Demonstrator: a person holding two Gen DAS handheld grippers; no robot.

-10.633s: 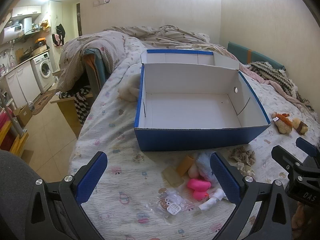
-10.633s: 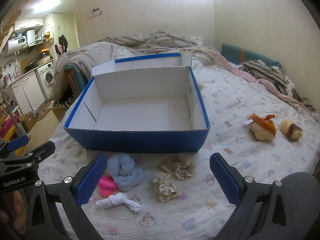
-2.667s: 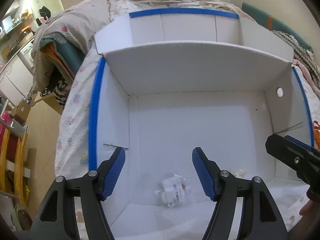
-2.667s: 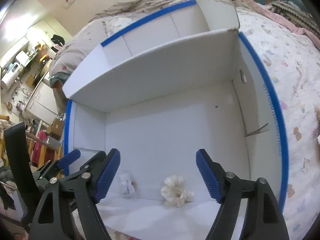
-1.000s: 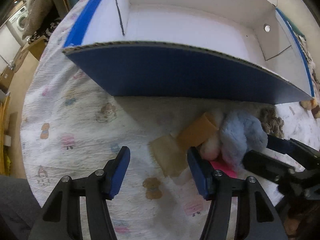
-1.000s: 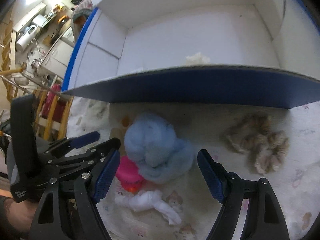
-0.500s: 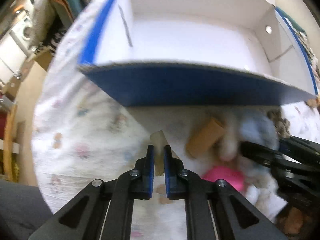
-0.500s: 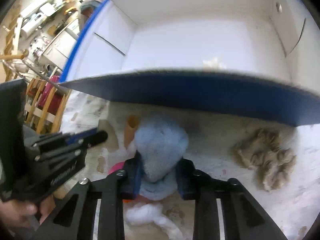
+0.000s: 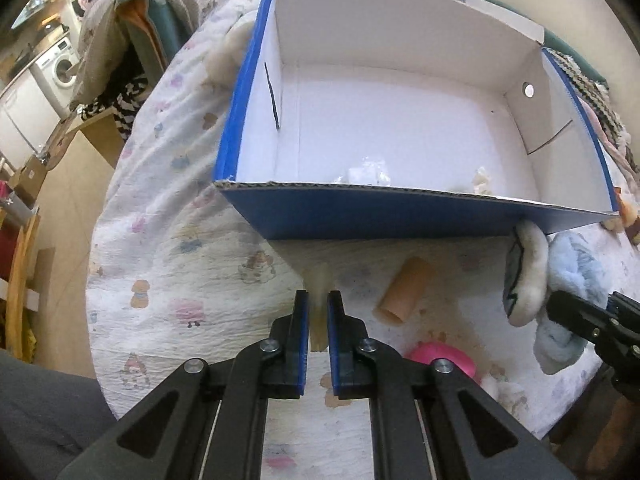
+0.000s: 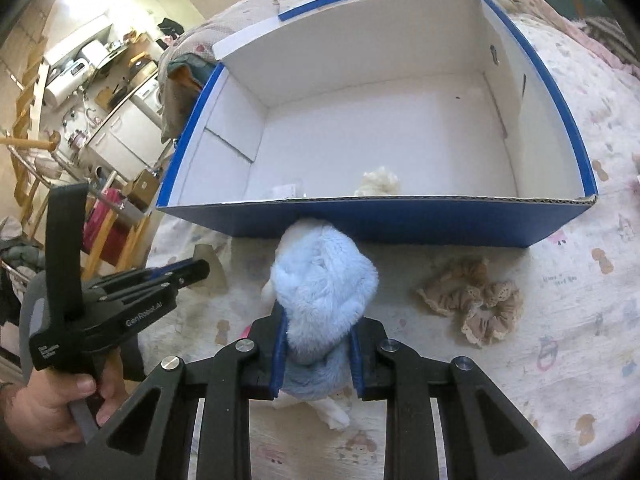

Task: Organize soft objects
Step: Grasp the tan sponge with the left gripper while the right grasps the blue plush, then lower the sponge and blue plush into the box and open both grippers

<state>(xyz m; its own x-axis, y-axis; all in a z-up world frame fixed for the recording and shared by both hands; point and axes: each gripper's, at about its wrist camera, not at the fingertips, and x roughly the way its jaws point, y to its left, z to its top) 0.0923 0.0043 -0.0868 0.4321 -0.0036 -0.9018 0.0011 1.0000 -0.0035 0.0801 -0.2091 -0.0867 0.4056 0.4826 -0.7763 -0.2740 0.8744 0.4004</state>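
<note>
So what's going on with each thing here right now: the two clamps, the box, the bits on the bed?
Left gripper: shut on a thin beige piece.
Right gripper: shut on the fluffy blue toy.
Blue box: open, a cream scrunchie and a small packet inside.
Tan scrunchies: on the bed, outside the box.
Tan roll: lying on its side.

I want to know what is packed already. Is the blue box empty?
Not empty. The blue box holds a cream scrunchie and a small clear packet, both behind its near wall.
</note>
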